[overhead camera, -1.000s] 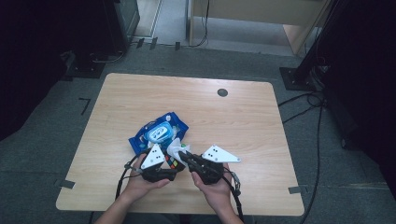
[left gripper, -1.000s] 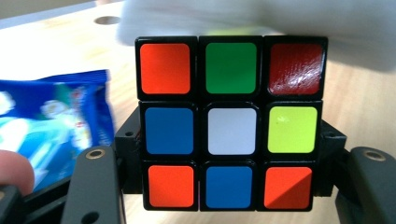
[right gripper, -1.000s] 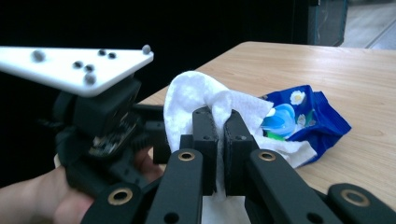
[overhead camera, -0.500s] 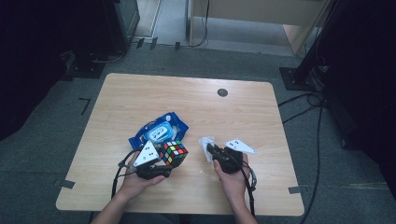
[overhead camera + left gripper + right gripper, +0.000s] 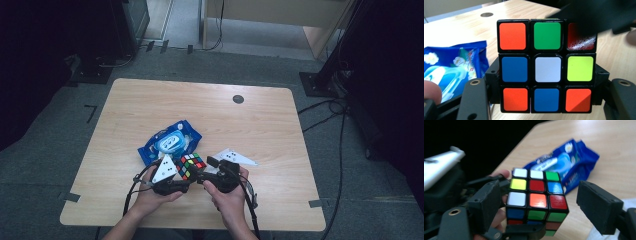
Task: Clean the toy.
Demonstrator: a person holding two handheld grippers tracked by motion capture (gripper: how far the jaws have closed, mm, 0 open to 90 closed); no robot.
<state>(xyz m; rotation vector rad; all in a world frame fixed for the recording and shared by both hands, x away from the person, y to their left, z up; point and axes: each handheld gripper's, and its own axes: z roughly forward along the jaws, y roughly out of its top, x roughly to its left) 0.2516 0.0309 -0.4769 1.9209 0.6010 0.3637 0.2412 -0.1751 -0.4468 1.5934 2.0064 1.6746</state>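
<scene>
A scrambled plastic puzzle cube with coloured stickers on a black frame (image 5: 190, 165) is held above the pale wooden tabletop (image 5: 260, 125) near its six-o'clock edge, clamped between the two black jaws of the left tool (image 5: 186, 172). In the left gripper view those jaws press on the cube's (image 5: 546, 66) lower side faces at nine and three o'clock, with a white sticker at the centre of the face toward the camera and orange ones in three of its corners. The right tool (image 5: 204, 176) sits just at four o'clock of the cube, its tip close to the left tool's. Its jaws have just been opening and now stand wide: in the right gripper view the cube (image 5: 536, 200) lies between them, the left pad (image 5: 485, 202) close beside it and the right pad (image 5: 599, 206) clearly apart from it, so they do not press on it. A crinkled blue plastic packet with a pale label (image 5: 170, 142) lies flat on the tabletop just at eleven o'clock of the cube. A small dark round hole (image 5: 238, 99) sits in the tabletop toward one o'clock, well apart from the hands.
</scene>
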